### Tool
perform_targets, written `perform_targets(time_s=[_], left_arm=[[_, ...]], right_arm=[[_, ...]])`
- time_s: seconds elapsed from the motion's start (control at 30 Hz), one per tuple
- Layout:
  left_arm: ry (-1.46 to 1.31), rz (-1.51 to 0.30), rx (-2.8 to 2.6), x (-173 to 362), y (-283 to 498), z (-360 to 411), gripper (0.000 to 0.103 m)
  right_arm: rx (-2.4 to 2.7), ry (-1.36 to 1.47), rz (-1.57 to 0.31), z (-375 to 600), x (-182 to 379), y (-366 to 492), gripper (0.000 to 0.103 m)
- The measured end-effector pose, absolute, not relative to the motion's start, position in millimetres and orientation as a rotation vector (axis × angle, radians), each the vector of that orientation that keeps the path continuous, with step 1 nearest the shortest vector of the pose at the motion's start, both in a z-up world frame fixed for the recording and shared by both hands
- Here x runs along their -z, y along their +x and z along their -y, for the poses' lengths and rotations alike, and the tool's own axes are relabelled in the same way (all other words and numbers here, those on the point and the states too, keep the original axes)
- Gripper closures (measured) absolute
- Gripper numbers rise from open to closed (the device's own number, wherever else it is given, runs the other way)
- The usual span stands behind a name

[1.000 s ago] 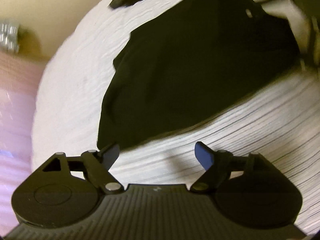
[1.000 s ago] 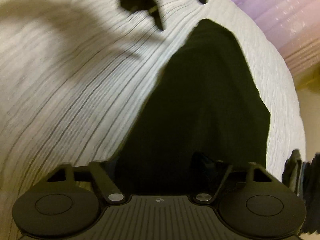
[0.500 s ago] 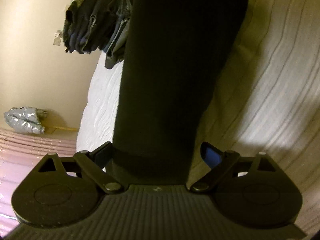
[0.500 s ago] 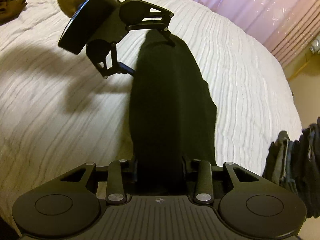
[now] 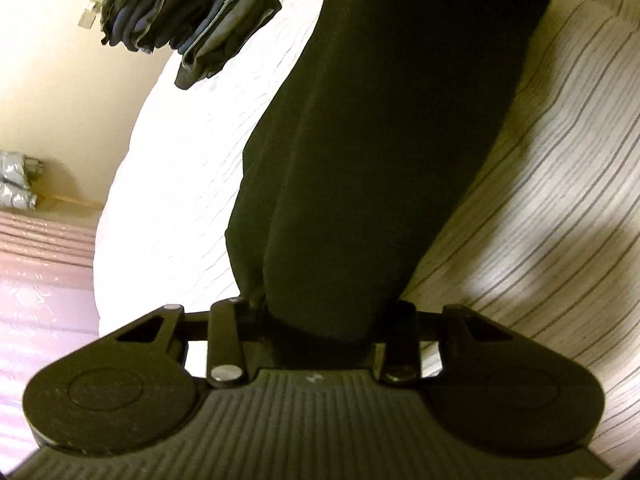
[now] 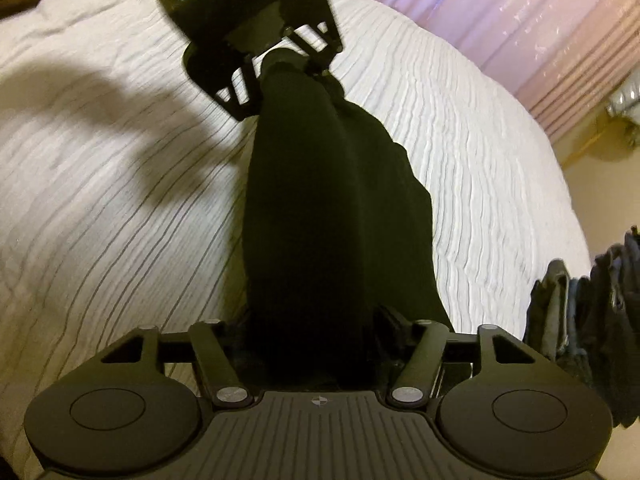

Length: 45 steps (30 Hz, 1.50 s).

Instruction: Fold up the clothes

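1. Since half a second ago the left gripper has clamped onto the black fabric garment.
2. The right gripper pinches the other end, so it's stretched between them.
3. Below: white ribbed bedspread.
4. Farther off, a folded dark clothes stack.

Bed is covered by a white ribbed bedspread. A stack of folded dark clothes is seen lying at its far edge, also visible in right wrist view.
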State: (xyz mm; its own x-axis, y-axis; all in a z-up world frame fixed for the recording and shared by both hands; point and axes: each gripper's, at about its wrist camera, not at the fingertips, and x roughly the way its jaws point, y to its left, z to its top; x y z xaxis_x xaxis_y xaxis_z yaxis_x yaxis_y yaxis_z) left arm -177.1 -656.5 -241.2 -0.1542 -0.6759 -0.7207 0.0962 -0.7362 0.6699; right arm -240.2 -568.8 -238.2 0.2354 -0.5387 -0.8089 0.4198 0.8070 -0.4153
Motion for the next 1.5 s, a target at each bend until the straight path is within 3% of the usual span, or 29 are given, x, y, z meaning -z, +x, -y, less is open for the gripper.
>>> perform_targets(time_s=[0.07, 0.2, 0.23, 0.27, 0.3, 0.4, 0.6, 0.87, 1.5], left_arm=[[1.599, 0.637, 1.94, 236.3, -180.8, 657.0, 0.07], [1.608, 0.605, 1.939, 225.7, -186.7, 652.6, 0.07], [1.612, 0.597, 1.937, 223.3, -187.8, 650.1, 0.071], [1.615, 0.586, 1.936, 220.8, -188.8, 647.4, 0.071], [1.617, 0.566, 1.936, 217.8, -189.8, 643.9, 0.071], [1.61, 0.481, 1.932, 206.0, -193.3, 620.1, 0.071], [1.551, 0.218, 1.891, 184.5, -230.2, 538.8, 0.071], [1.511, -0.025, 1.708, 186.0, -292.5, 462.4, 0.071], [1.367, 0.062, 1.536, 209.7, -340.1, 394.7, 0.071]], right_arm=[[0.644, -0.195, -1.185, 564.1, 255.6, -234.2, 0.026], [0.569, -0.334, -1.276, 558.5, 295.3, -227.0, 0.027], [0.575, -0.294, -1.265, 562.1, 292.4, -230.2, 0.034], [0.583, -0.248, -1.25, 566.2, 288.2, -233.9, 0.053], [0.591, -0.219, -1.24, 569.4, 279.6, -239.4, 0.059], [0.585, -0.18, -1.225, 571.8, 252.0, -258.3, 0.064], [0.472, -0.185, -1.247, 551.3, 217.1, -307.4, 0.064], [0.323, -0.25, -1.28, 523.1, 223.0, -349.7, 0.064], [0.303, -0.498, -1.26, 500.3, 246.5, -393.1, 0.064]])
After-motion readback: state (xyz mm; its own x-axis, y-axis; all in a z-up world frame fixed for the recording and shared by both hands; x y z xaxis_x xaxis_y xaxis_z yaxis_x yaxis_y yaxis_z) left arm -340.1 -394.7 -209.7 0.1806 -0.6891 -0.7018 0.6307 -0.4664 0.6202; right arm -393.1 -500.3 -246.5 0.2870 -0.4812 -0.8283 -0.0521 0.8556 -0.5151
